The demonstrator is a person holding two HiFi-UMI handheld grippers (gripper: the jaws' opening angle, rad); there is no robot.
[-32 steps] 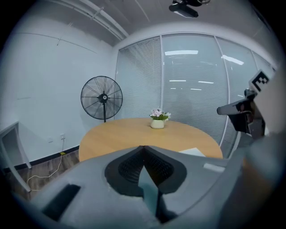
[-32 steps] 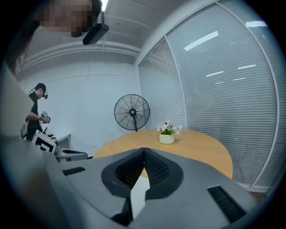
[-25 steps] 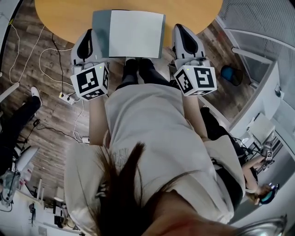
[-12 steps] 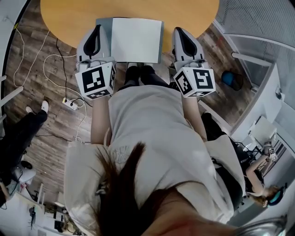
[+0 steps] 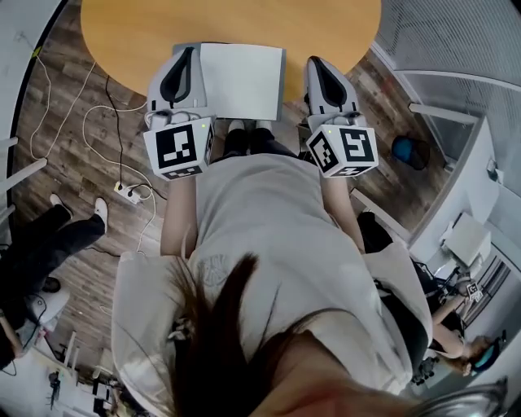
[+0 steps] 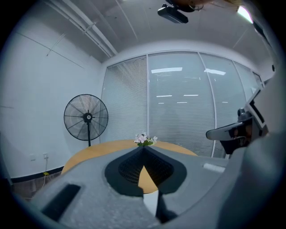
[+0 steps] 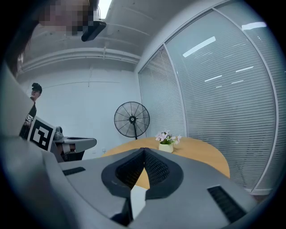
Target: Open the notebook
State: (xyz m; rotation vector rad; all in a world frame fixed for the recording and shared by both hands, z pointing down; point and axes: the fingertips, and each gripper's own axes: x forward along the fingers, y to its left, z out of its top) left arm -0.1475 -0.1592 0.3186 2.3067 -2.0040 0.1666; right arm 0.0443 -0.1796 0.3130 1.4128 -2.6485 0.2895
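Thin, probably light, floppy notebook (image 5: pixel 244 81) lies flat on the desk (image 5: pixel 244 20). The left gripper (image 5: pixel 188 52) and right gripper (image 5: pixel 313 62) flank it, jaws together, empty. Its cover's free edge seems the best hold.

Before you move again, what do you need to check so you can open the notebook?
1. Notebook lies flat on the table, near the person's edge: ok.
2. Left gripper jaws ready to grab: not ok, shut with nothing between them.
3. Right gripper jaws ready: not ok, also shut and empty.
4. One gripper on each side of the notebook: ok.
5. Left gripper touching the notebook: cannot tell; in the head view it overlaps the gray left strip.
6. Cover open or closed: cannot tell; a white sheet and a gray strip show.
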